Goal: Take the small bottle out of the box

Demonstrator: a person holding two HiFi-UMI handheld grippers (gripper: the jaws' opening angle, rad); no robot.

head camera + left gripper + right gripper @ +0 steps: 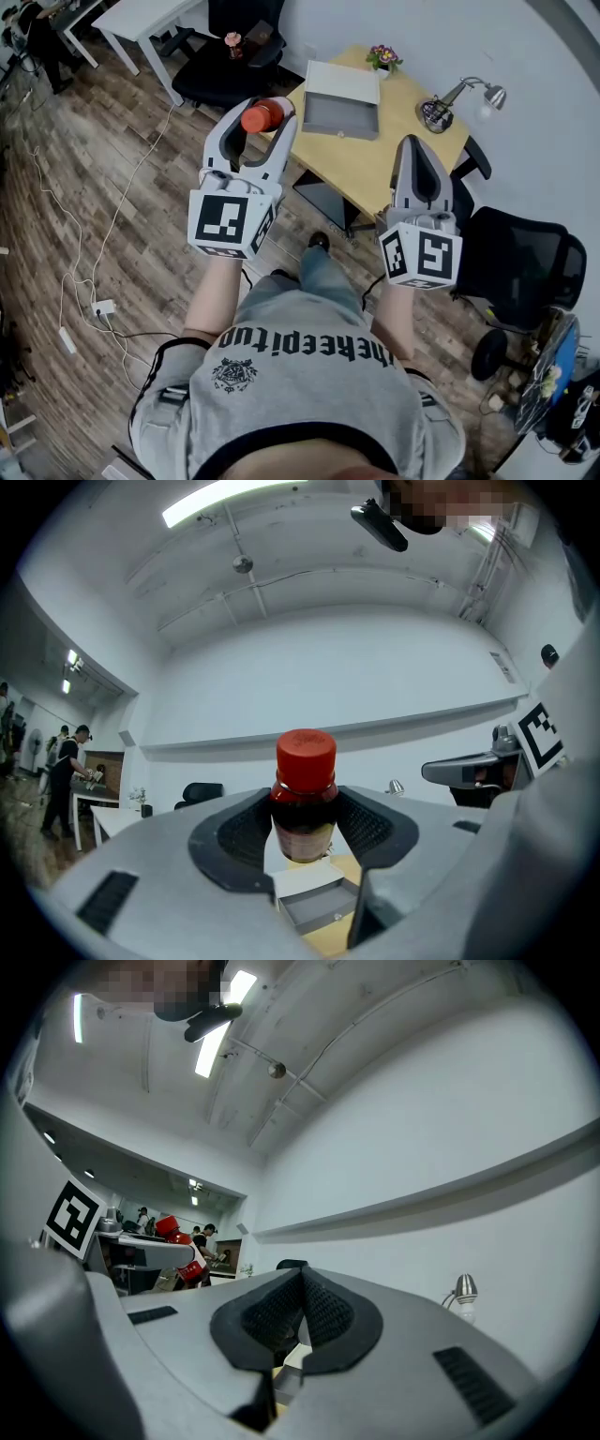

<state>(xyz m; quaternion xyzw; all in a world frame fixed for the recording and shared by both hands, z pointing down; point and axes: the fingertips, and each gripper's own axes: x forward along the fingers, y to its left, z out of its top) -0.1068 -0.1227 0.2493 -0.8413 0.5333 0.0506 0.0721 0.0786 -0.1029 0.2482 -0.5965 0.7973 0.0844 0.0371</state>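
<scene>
My left gripper (264,120) is raised in front of the person and shut on a small dark bottle with a red cap (262,115). In the left gripper view the bottle (304,799) stands upright between the black pads, cap above them. The open grey box (341,99) lies on the wooden table (394,159) beyond it, and shows below the bottle as the box (314,902). My right gripper (419,161) is held up at the right, its jaws closed together on nothing (298,1321). From there the bottle (181,1246) appears at the left.
A desk lamp (469,94), a wire cup (433,114) and a flower pot (383,59) stand at the table's far end. Black chairs (520,267) sit right and behind the table. Cables and a power strip (67,339) lie on the wood floor at left.
</scene>
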